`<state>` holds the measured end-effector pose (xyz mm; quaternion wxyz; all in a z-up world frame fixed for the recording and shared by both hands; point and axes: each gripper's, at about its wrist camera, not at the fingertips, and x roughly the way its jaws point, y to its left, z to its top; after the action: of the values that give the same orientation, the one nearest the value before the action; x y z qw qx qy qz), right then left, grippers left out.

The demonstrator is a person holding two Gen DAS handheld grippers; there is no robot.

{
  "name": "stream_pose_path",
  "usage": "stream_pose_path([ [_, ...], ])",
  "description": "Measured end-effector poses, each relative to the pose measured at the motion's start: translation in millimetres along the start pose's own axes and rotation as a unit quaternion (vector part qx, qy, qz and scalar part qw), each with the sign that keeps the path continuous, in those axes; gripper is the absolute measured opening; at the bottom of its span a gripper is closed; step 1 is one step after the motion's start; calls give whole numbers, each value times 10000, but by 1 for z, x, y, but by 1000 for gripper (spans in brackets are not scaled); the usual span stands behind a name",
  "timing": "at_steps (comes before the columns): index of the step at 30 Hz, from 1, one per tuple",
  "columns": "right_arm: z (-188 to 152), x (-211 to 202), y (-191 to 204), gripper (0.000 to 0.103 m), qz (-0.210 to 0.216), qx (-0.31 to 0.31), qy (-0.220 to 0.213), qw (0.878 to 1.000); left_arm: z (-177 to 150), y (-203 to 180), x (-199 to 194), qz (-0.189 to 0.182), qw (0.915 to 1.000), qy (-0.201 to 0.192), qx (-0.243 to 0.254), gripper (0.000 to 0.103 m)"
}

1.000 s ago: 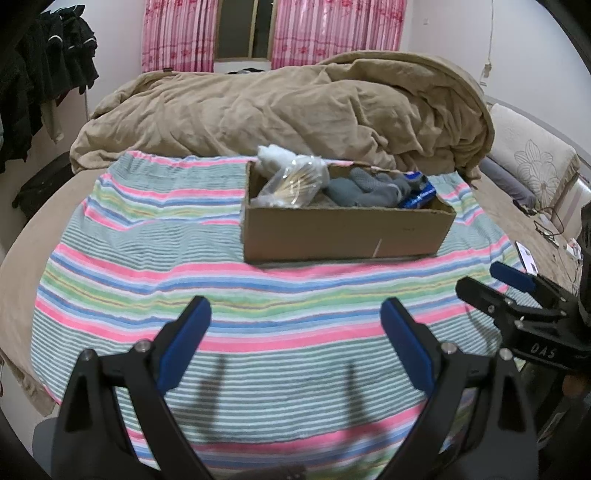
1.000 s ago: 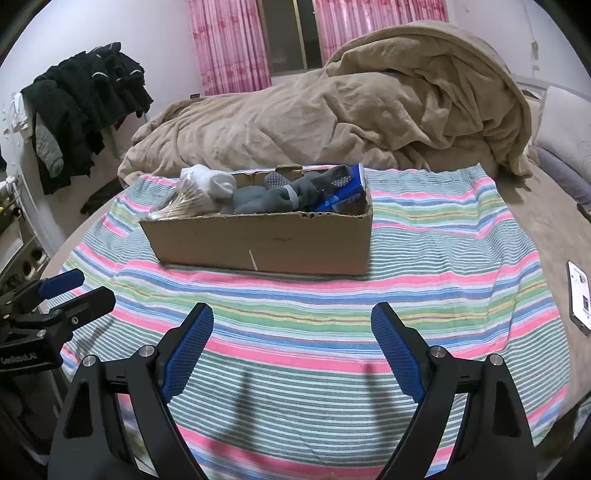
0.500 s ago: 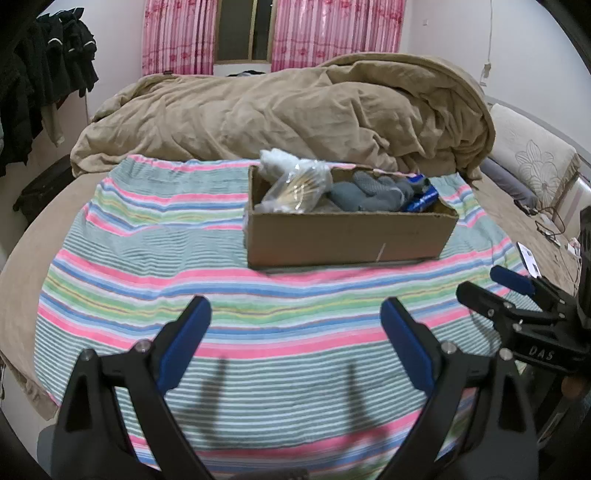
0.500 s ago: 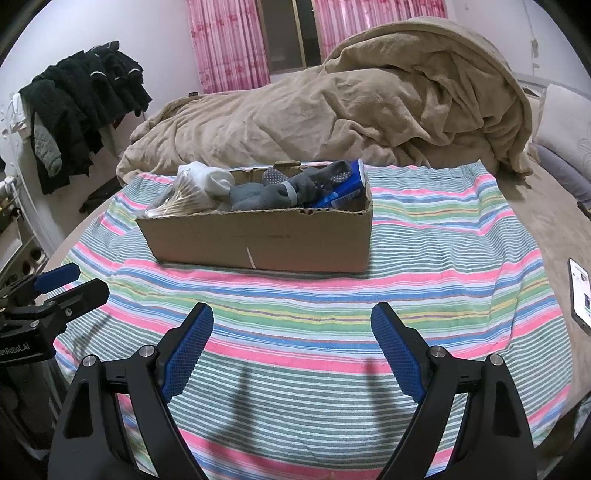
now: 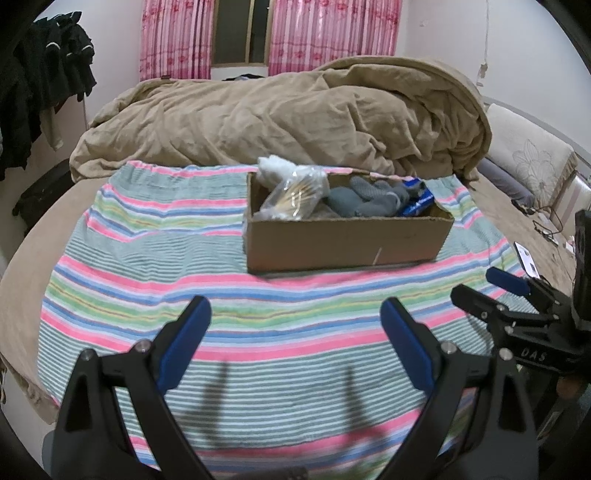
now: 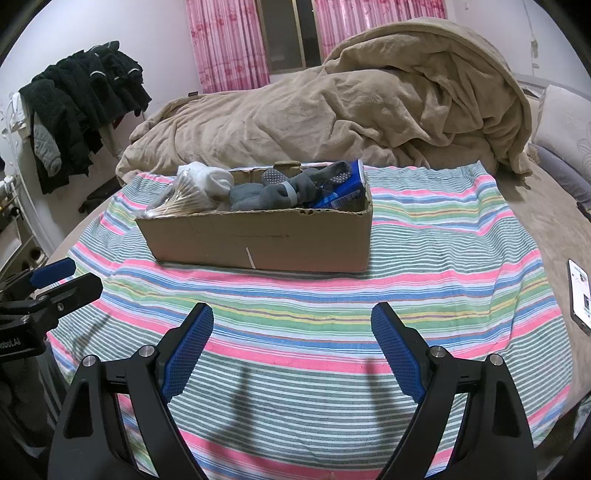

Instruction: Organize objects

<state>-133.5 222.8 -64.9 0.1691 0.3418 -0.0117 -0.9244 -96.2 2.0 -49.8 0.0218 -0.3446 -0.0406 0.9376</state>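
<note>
1. Since a second ago the cardboard box [image 5: 347, 236] looks slightly farther from both grippers.
2. Left gripper [image 5: 295, 325] and right gripper [image 6: 291, 328] gape wide, empty.
3. Inside the box: gray socks [image 6: 284, 190], soft and light, so pinch mid-bundle; the crinkly swab bag [image 5: 295, 195] is probably slippery.

A big bed [image 5: 22, 266] fills the frame. A striped towel [image 5: 147, 266] lies flat across the middle. A brown box [image 5: 347, 240] sits on the towel. A tan blanket [image 5: 295, 118] is piled at the top. A phone [image 6: 579, 291] lies at the right edge.

A home bedroom: a bed [image 5: 22, 280] carries a crumpled beige duvet [image 5: 288, 118], pink curtains [image 5: 332, 33] behind it, dark clothes [image 6: 85, 103] hanging beside it.
</note>
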Motion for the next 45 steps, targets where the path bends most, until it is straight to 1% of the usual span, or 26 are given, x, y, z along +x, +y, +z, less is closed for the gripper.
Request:
stream_pose_path([
  [14,0,0,0,90,-1,0,-16,10000,0,-4,-3,-9,10000,-8,36,94],
  [37,2,-4,3,90,29,-70,-89,9999,1,0,-10,-16,10000,21,-64,94],
  [41,1,-3,2,90,30,-53,-55,10000,1,-1,-9,51,10000,-2,4,94],
  [45,1,-1,2,90,23,-44,-30,10000,0,-2,-6,19,10000,-14,47,94],
])
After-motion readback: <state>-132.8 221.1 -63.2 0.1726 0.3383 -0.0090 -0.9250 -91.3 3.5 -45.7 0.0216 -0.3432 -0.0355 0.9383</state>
